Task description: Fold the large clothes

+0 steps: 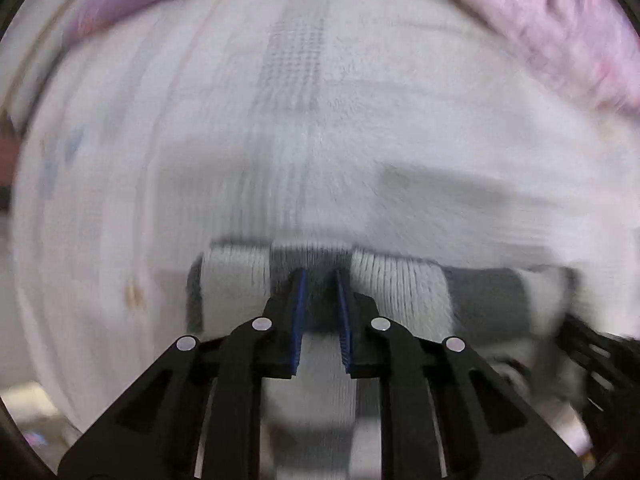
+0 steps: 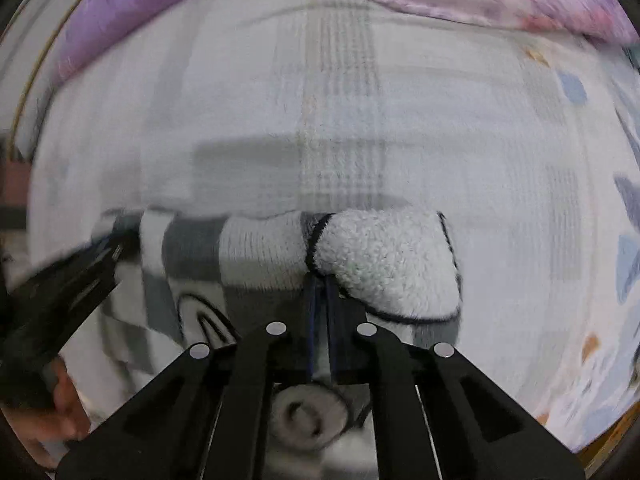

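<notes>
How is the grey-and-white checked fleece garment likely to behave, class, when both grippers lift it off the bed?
Probably floppy: the checked fleece garment bunches and droops around the right gripper and the left gripper. Likely light for its bulk, given the fluffy white lining. It should grip well; the pile looks rough, not slippery.

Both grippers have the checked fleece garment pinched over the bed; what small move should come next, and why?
Probably carry the held edge forward together and lay it on the bed sheet. Left gripper and right gripper both clamp the grey-white garment, which is bunched at the jaws, not flat.
</notes>
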